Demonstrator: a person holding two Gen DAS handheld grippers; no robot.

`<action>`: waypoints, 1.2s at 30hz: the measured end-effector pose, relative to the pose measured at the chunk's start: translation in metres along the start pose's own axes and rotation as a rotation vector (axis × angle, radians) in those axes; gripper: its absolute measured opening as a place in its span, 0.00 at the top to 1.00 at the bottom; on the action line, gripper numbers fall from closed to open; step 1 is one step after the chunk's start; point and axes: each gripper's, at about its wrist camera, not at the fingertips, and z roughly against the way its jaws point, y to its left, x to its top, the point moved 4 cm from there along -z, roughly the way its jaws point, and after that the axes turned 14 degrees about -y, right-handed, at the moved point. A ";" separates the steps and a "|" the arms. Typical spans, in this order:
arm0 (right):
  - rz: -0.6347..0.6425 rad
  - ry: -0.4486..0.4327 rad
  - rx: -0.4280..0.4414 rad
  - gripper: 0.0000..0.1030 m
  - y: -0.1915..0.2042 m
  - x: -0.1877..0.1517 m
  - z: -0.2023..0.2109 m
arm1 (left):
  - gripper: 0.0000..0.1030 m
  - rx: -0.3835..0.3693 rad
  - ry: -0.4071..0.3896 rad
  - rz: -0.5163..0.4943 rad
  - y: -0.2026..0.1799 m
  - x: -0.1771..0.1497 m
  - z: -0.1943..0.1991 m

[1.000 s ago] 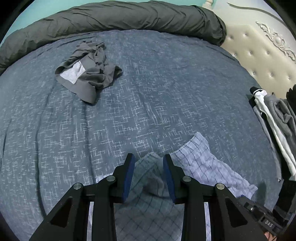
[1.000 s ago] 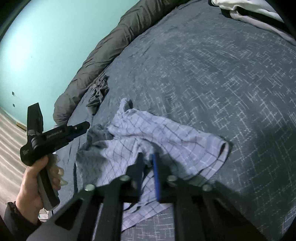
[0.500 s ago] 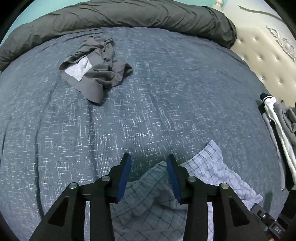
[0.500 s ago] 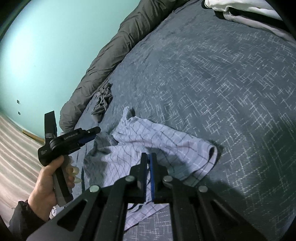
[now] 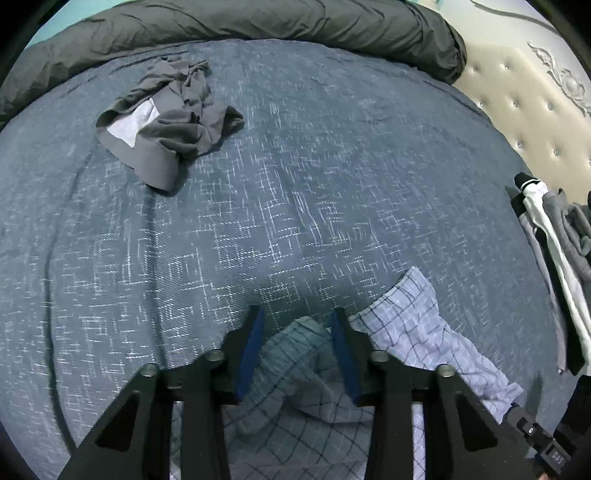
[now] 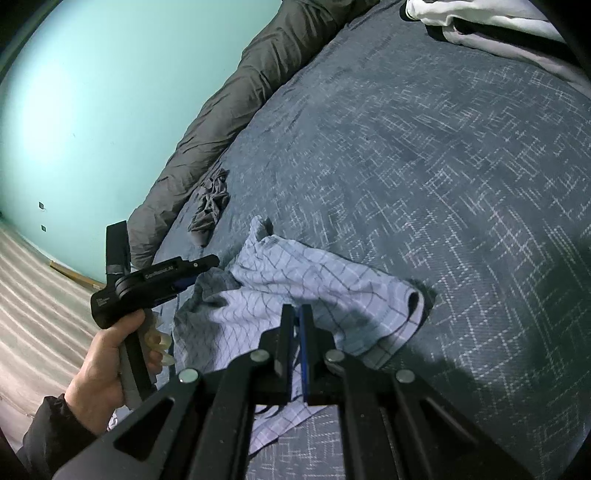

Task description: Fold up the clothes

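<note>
The checked garment (image 6: 306, 291) lies rumpled on the bed (image 5: 295, 184), near the bed's edge closest to the person. The right gripper (image 6: 296, 314) is clenched on a fold of this cloth, with its jaws pressed nearly together around the fabric at the garment's near side. The left gripper (image 5: 295, 325) hangs released, jaws spread wide, directly over a bunched hump of the same garment (image 5: 406, 325); whether its fingers touch the cloth cannot be told. A crumpled grey garment (image 5: 170, 118) sits well apart, toward the far edge beside the rolled dark duvet (image 5: 258, 18). More clothes (image 5: 554, 251) lie at the headboard end.
</note>
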 end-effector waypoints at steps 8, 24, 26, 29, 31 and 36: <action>0.002 -0.006 0.004 0.98 -0.001 0.000 0.007 | 0.90 -0.017 -0.087 -0.014 -0.008 0.015 0.027; -0.017 -0.056 -0.041 0.98 -0.030 0.013 0.039 | 0.84 -0.066 -0.053 -0.059 -0.086 0.034 -0.012; -0.024 -0.053 -0.057 0.98 -0.035 0.013 0.039 | 0.78 -0.067 -0.061 -0.056 -0.081 0.036 -0.009; -0.058 -0.037 -0.069 0.98 -0.046 0.010 0.035 | 0.58 -0.055 -0.074 -0.048 -0.066 0.039 0.005; -0.071 -0.039 -0.069 0.98 -0.049 0.011 0.035 | 0.58 -0.066 -0.081 -0.037 -0.054 0.040 0.019; -0.068 -0.049 -0.067 0.98 -0.047 0.012 0.035 | 0.57 -0.039 -0.058 -0.078 -0.017 0.018 0.044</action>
